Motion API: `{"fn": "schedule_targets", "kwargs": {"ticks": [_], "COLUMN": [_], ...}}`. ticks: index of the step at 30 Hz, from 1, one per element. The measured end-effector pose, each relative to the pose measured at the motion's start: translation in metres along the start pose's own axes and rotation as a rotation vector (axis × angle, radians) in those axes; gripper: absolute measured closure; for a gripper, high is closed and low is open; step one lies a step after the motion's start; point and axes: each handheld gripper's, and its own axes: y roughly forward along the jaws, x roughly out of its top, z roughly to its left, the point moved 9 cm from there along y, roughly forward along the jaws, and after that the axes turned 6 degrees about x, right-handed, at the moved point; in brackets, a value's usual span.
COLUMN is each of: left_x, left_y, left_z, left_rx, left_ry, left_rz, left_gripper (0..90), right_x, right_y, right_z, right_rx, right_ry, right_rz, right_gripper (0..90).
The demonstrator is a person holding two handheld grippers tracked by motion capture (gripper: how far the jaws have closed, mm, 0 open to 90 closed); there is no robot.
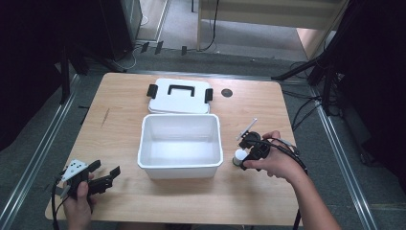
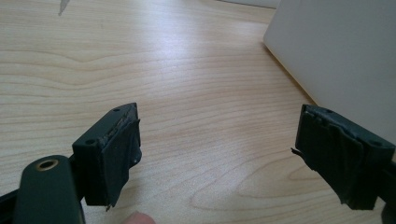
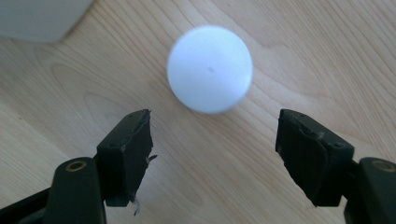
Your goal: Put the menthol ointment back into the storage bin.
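Claws (image 3: 215, 154) apart above round white cap (image 3: 210, 69), left claw (image 2: 215, 158) likewise apart

Your white round-topped object (image 3: 210, 69) stands on light wooden bench (image 1: 119, 105), just right of open white rectangular plastic bin (image 1: 180, 165). Bin sits mid-bench, empty. Its white lid with black handle and clips (image 1: 180, 96) lies flat just behind bin.

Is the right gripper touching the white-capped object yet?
Apart. In the right gripper view the right gripper has its jaws wide open, with bare wood between them and the white cap ahead.
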Motion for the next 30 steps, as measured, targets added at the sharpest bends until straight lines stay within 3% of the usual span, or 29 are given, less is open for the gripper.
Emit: {"fn": "schedule_targets", "kwargs": {"ticks": [7,10,11,13,18,23,30], "left_x": [0.0,0.001,0.002,0.003,0.007,0.011,0.011], "left_y": [-0.001,-0.002,-0.002,-0.003,-0.006,-0.009,-0.008], "left_z": [0.0,-0.001,-0.002,-0.002,-0.001,0.001,0.0], "left_rx": [-0.004,-0.008,-0.009,-0.005,0.016,0.035,0.119], "left_ry": [0.002,0.013,0.017,0.02,0.024,0.024,0.077], "left_rz": [-0.001,-0.023,-0.029,-0.051,-0.107,-0.16,-0.168], "left_gripper": [15.1,15.1,15.1,15.1,15.0,14.9,14.7], "right_x": [0.017,0.018,0.019,0.02,0.022,0.024,0.029], "right_y": [0.008,0.014,0.015,0.015,0.007,-0.014,-0.046], "right_z": [0.003,0.002,0.002,0.002,0.006,0.012,0.016], "right_rx": [0.013,0.024,0.024,0.022,0.044,0.048,0.066], "right_ry": [0.012,0.02,0.011,0.014,0.001,-0.019,-0.031], "right_rz": [0.02,0.046,0.05,0.042,0.021,0.015,-0.014], "right_gripper": [36.1,44.3,50.9,51.7,52.1,52.2,52.2]}}
